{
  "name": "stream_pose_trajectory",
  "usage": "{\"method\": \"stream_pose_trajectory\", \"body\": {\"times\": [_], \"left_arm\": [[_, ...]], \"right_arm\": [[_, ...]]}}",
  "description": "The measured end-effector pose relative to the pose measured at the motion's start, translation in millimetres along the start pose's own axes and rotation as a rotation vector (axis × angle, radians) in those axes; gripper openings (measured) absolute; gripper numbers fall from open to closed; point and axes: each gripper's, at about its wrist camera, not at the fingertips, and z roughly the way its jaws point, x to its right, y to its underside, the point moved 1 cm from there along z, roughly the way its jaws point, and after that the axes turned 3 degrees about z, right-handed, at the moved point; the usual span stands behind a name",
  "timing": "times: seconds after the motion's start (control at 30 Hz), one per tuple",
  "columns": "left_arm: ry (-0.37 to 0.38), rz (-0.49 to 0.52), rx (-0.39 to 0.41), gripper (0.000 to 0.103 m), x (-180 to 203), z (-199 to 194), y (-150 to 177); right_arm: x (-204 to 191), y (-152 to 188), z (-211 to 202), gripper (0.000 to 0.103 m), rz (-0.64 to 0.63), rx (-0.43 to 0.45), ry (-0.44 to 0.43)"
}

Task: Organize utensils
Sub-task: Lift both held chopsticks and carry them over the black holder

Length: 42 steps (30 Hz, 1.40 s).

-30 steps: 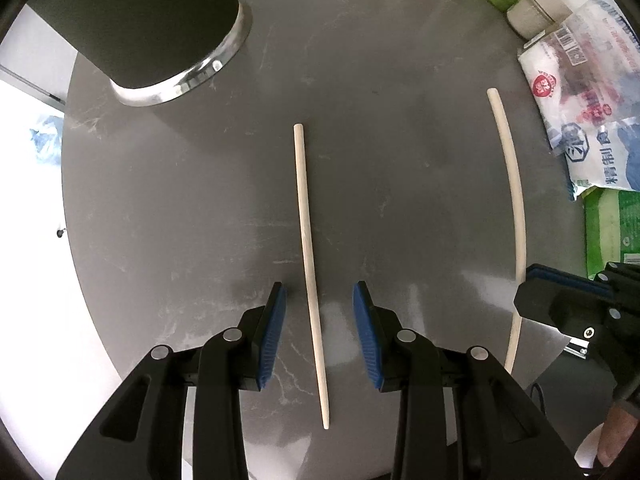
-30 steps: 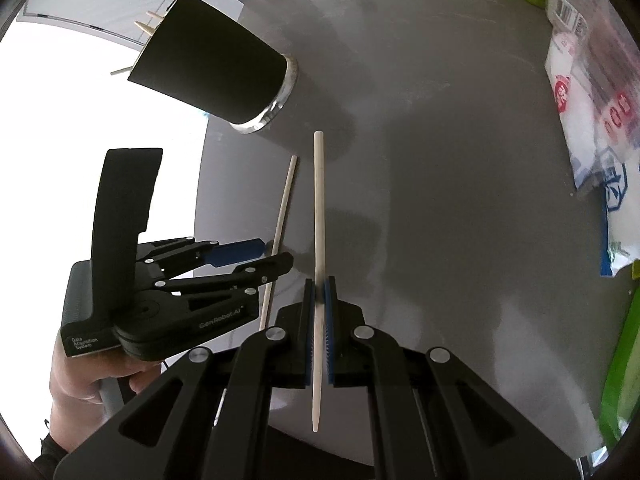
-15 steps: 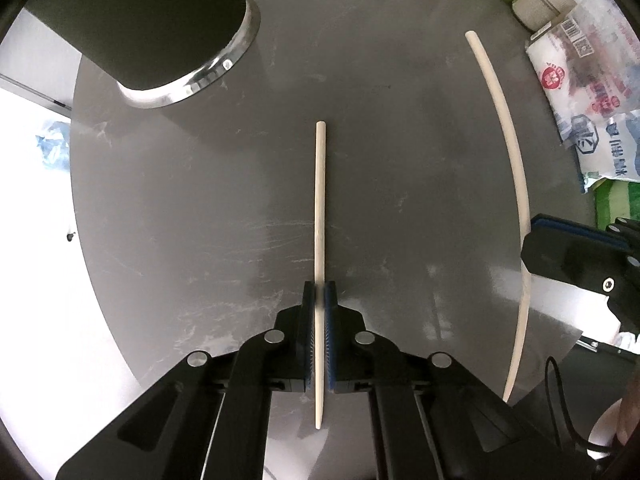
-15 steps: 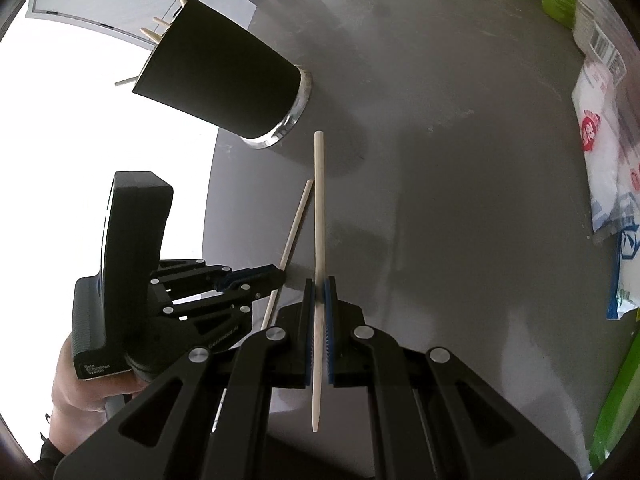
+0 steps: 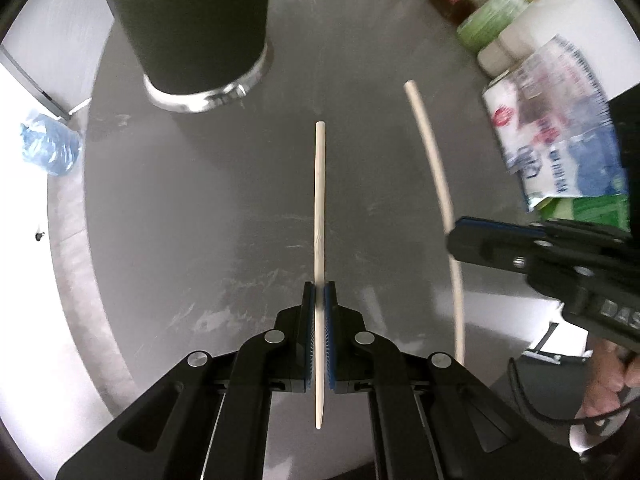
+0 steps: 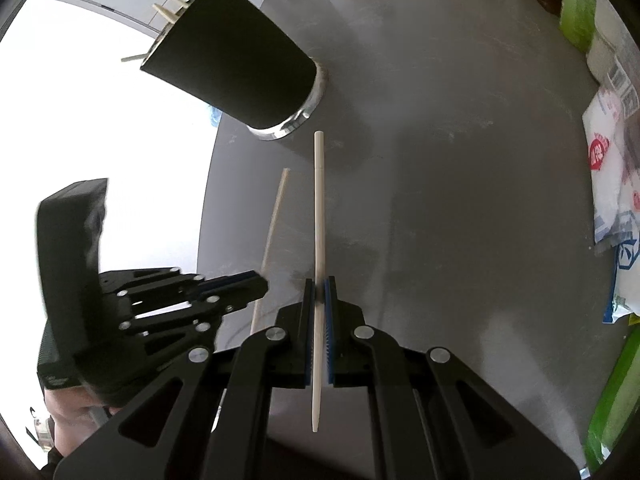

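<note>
Pale wood is clamped in both grippers. In the left wrist view, the left gripper (image 5: 319, 292) is closed on a wooden chopstick (image 5: 320, 200); the blue pads (image 5: 308, 320) press on it from both sides. The stick is gripped well toward its pointed end, which projects behind the jaws, while the blunt end extends forward over the dark grey round table (image 5: 180, 220). The jaws have just been closing, and the chopstick is held between them.

In the right wrist view, the right gripper (image 6: 319, 292) is clenched on a second, whiter chopstick (image 6: 319, 208). It is likewise held nearer its tapered tip, and the blunt end points toward the base of the black cylindrical holder (image 6: 236, 68). The left gripper is seen to the left in this view, with its chopstick running alongside and slightly angled. Whether either stick touches the tabletop cannot be told.

The holder stands upright on a shiny metal base ring (image 6: 296, 116) near the far left edge of the table. Several stick ends (image 6: 170, 4) project from its open top.

Along the right edge of the table, printed plastic packets (image 6: 612, 184) and green packages (image 6: 580, 12) are located, well apart from both grippers. In the left wrist view, jars and bottles (image 5: 500, 20) are visible at the far right edge, somewhat blurred. A blue bag (image 5: 50, 148) lies on the floor beyond the table.
</note>
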Motion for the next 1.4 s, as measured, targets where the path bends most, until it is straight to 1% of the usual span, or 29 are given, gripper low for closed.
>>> {"method": "stream_pose_trajectory", "body": {"times": [0.17,0.27,0.3,0.37,0.43,0.63,0.8,0.87,0.97,1.0,1.03,1.1,1.17,1.2,1.3,1.33,1.4], "left_arm": [[0.043,-0.013,0.08,0.004,-12,-31,17],[0.096,-0.035,0.122,0.004,-22,-45,12],[0.108,-0.041,0.133,0.004,-19,-45,9],[0.118,-0.047,0.174,0.004,-26,-61,7],[0.13,-0.046,0.202,0.004,-28,-68,-1],[0.154,-0.044,0.309,0.004,-38,-105,-17],[0.196,-0.056,0.428,0.004,-44,-131,-36],[0.216,-0.057,0.48,0.004,-47,-143,-43],[0.244,-0.048,0.527,0.004,-49,-153,-52],[0.264,-0.045,0.542,0.004,-51,-157,-56],[0.268,-0.042,0.552,0.004,-53,-159,-60],[0.256,-0.044,0.579,0.004,-59,-163,-67],[0.284,-0.052,0.593,0.004,-64,-168,-71],[0.278,-0.041,0.611,0.004,-66,-171,-75],[0.282,-0.04,0.64,0.004,-70,-175,-82],[0.269,-0.031,0.668,0.004,-70,-178,-82],[0.22,-0.016,0.727,0.004,-72,-182,-85]], "right_arm": [[-19,-5,-10,0.005,-0.012,0.03,0.001],[-33,-11,-15,0.005,-0.022,0.047,0.003],[-38,-13,-17,0.005,-0.027,0.054,0.002],[-46,-17,-21,0.005,-0.029,0.064,0.001],[-53,-22,-26,0.005,-0.031,0.079,-0.006],[-79,-40,-46,0.005,-0.06,0.15,-0.022],[-100,-65,-66,0.005,-0.111,0.246,-0.042],[-104,-76,-71,0.005,-0.124,0.271,-0.055],[-111,-93,-75,0.005,-0.132,0.3,-0.084],[-114,-98,-77,0.005,-0.139,0.306,-0.099],[-113,-99,-85,0.005,-0.149,0.316,-0.105],[-116,-108,-86,0.005,-0.169,0.332,-0.097],[-119,-118,-84,0.005,-0.171,0.327,-0.114],[-123,-125,-85,0.006,-0.181,0.331,-0.117],[-135,-139,-88,0.005,-0.227,0.382,-0.085],[-140,-143,-91,0.005,-0.242,0.413,-0.081],[-144,-150,-93,0.006,-0.264,0.462,-0.073]]}}
